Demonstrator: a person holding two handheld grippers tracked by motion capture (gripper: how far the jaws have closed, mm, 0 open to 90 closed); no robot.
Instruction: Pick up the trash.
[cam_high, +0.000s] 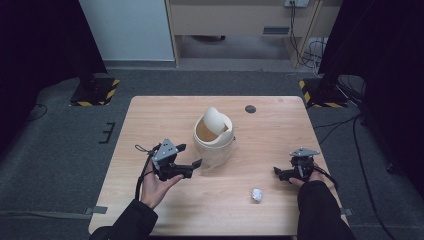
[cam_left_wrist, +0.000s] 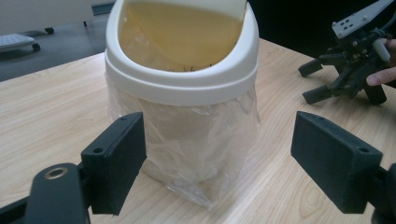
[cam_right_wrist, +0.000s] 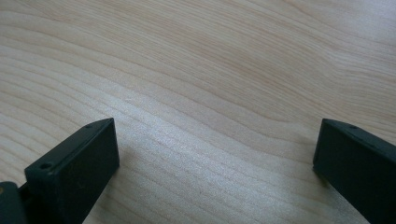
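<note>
The left hand-held gripper (cam_high: 189, 156) sits just short of the bin (cam_high: 214, 140), jaws wide apart, holding nothing. In the left gripper view the bin (cam_left_wrist: 182, 84) stands straight ahead between the two pads, its clear liner (cam_left_wrist: 201, 140) bulging below the white rim, the swing lid (cam_left_wrist: 187, 7) tipped so the mouth is open. The right hand-held gripper (cam_high: 283, 173) rests low over the bare counter (cam_high: 280, 130), jaws also spread and empty; its own view shows plain wood (cam_right_wrist: 210, 84) ahead. The paper ball (cam_high: 257, 195) lies on the counter just beside the right hand-held gripper, toward the left one and nearer the person.

The likely step is steadying the bin with the left while the right fetches the ball. To do it well, ease the left forward until both pads flank the bin's body below the rim, then close gently: the liner is slippery and the wall may flex, so squeeze only enough to stop sliding. Turn the right toward the ball, straddle it, and pinch lightly at its middle so it does not skid away.
</note>
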